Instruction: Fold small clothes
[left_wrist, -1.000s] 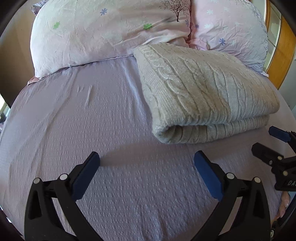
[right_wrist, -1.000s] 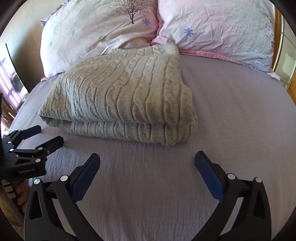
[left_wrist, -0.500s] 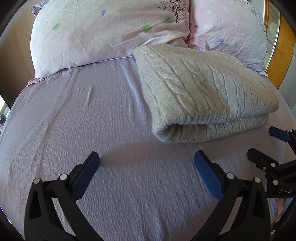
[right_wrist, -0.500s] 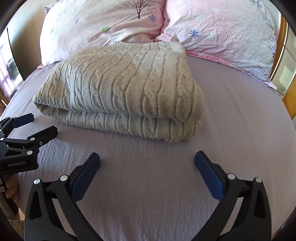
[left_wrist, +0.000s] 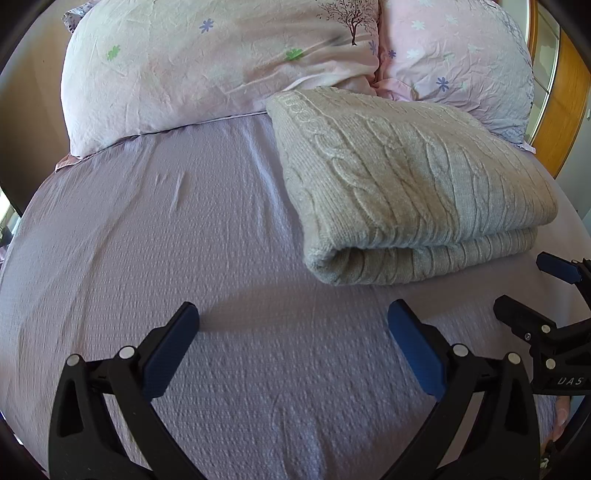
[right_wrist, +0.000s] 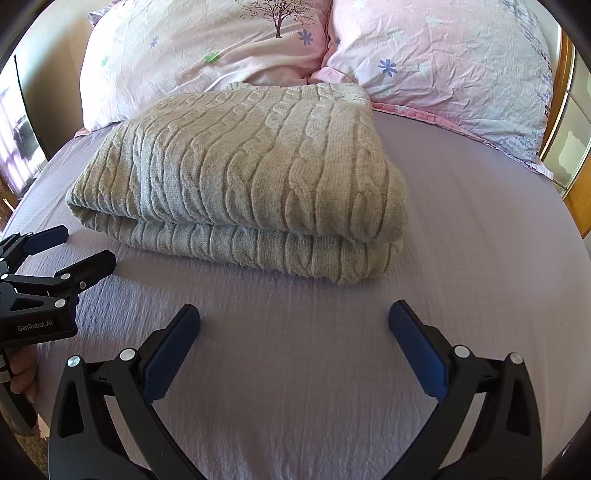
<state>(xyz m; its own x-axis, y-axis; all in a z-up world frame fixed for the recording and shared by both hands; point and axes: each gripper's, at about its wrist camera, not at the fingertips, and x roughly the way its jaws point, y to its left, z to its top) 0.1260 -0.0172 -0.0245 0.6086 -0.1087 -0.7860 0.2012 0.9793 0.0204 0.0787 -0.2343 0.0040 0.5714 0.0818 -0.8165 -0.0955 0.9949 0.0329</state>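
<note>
Cable-knit sweater, crinkled cotton sheet

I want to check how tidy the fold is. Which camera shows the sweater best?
The right wrist view: the sweater sits centred, both stacked layers and the top face showing. The left wrist view has the sweater off to the right, mainly its rolled near corner.

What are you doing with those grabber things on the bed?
A person holds two grabbers and is folding clothes. The grey knitted sweater already lies folded on the purple bedsheet, its far edge up against the flowery pillows. Right now nothing is being held: the left gripper and the right gripper both stand open, hovering over the sheet just short of the sweater and not touching it.
</note>
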